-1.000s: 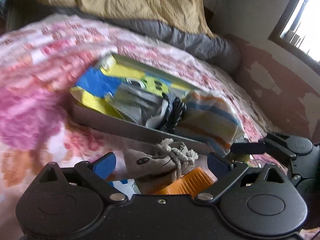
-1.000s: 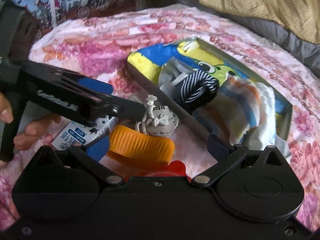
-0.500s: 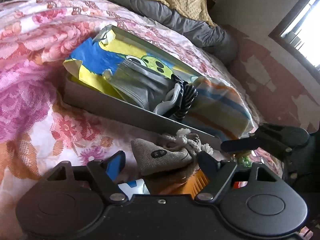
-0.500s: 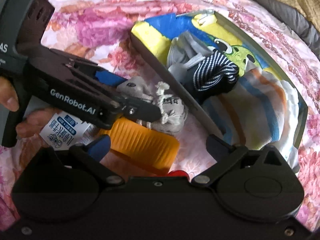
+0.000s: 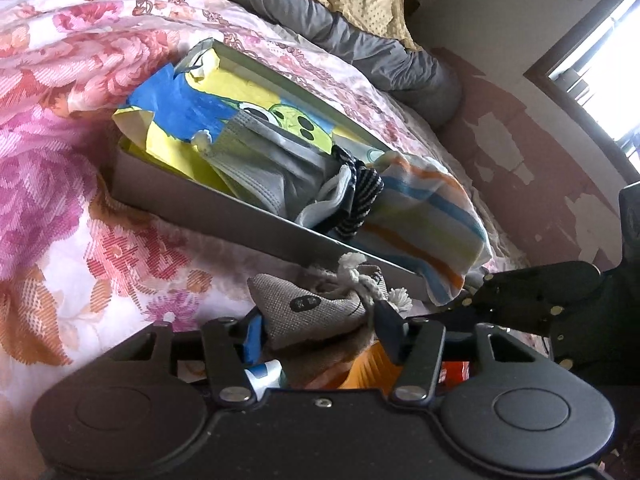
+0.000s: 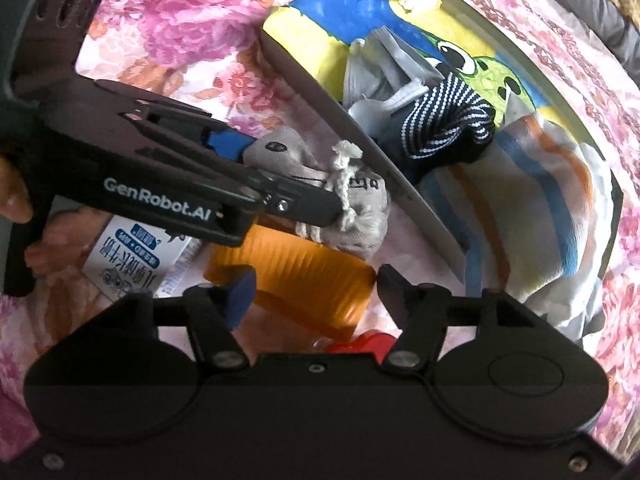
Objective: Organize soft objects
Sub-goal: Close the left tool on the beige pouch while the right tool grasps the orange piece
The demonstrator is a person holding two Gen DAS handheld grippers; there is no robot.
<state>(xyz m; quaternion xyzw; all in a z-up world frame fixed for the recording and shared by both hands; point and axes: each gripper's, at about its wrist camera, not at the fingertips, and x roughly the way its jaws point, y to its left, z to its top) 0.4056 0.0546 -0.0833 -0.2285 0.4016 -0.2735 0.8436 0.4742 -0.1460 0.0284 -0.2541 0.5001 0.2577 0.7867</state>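
Observation:
A grey linen drawstring pouch point(image 5: 308, 312) lies on the flowered bedspread against the near wall of a grey box point(image 5: 224, 208). My left gripper point(image 5: 320, 328) is shut on the pouch, one pad on each side. From the right wrist view, the same pouch point(image 6: 360, 200) sits between the left gripper's point(image 6: 288, 180) blue pad and black finger. My right gripper point(image 6: 314, 284) is open, its fingers hovering over a ribbed orange item point(image 6: 304, 276). In the box lie a yellow and blue cartoon cloth point(image 5: 180, 108), a grey face mask point(image 5: 272, 160), a navy striped sock point(image 6: 448, 128) and a striped towel point(image 5: 432, 216).
A small white milk carton point(image 6: 136, 256) lies left of the orange item, and a red object point(image 6: 360, 344) peeks out under my right gripper. A grey quilt point(image 5: 380, 52) and a yellow blanket lie at the far end of the bed. A person's hand point(image 6: 12, 196) holds the left gripper.
The left gripper moved in and its fingers closed onto the pouch. The right gripper came lower over the orange item and its fingers narrowed.

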